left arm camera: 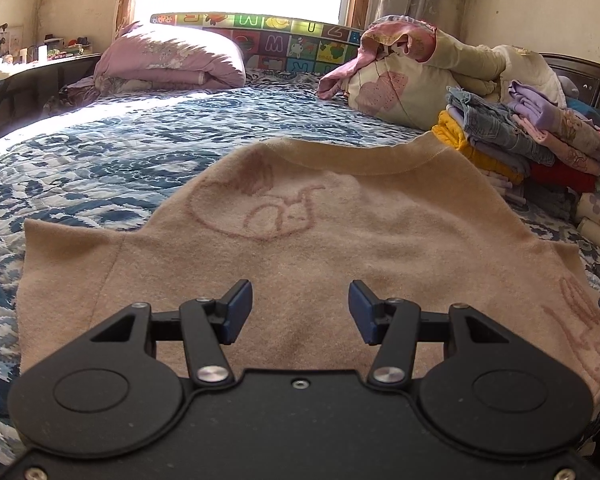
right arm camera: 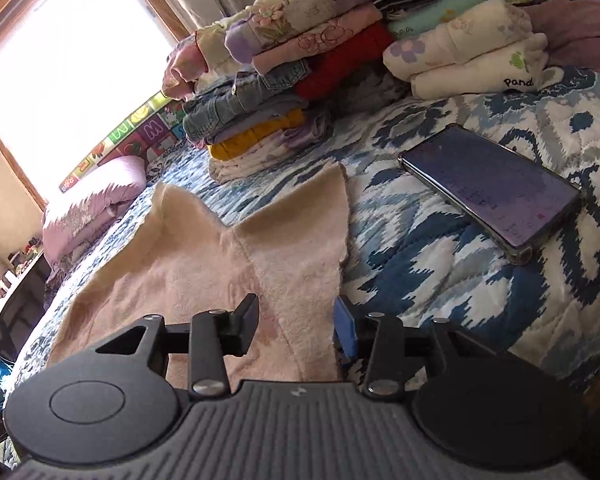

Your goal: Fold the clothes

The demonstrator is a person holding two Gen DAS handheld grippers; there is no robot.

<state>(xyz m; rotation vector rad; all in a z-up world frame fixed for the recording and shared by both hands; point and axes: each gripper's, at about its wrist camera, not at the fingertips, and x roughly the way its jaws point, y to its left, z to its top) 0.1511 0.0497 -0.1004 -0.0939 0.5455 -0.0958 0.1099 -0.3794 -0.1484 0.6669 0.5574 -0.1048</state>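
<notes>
Bed (left arm camera: 100, 152) with blue-and-white patterned quilt fills both views. Beige fleece top (left arm camera: 300, 232) lies spread flat on the quilt, faint pink outline drawing on its upper part; one short sleeve (right arm camera: 304, 216) points toward the clothes stacks. Rolled bedding bundle (left arm camera: 412, 80) sits at far right of the bed, lilac folded quilt (left arm camera: 168, 60) at far left, alphabet play mat (left arm camera: 268, 40) upright behind them under the window. Stack of folded clothes (right arm camera: 284, 80) stands just beyond the top; second stack (right arm camera: 460, 44) beside it. Phone (right arm camera: 492, 196) lies face up on the quilt, apart from the sleeve. Left hand-held gripper (left arm camera: 300, 312): jaws spread, nothing between, over the top. Right hand-held gripper (right arm camera: 296, 328): jaws spread, over the top's sleeve edge, not pinching it.
</notes>
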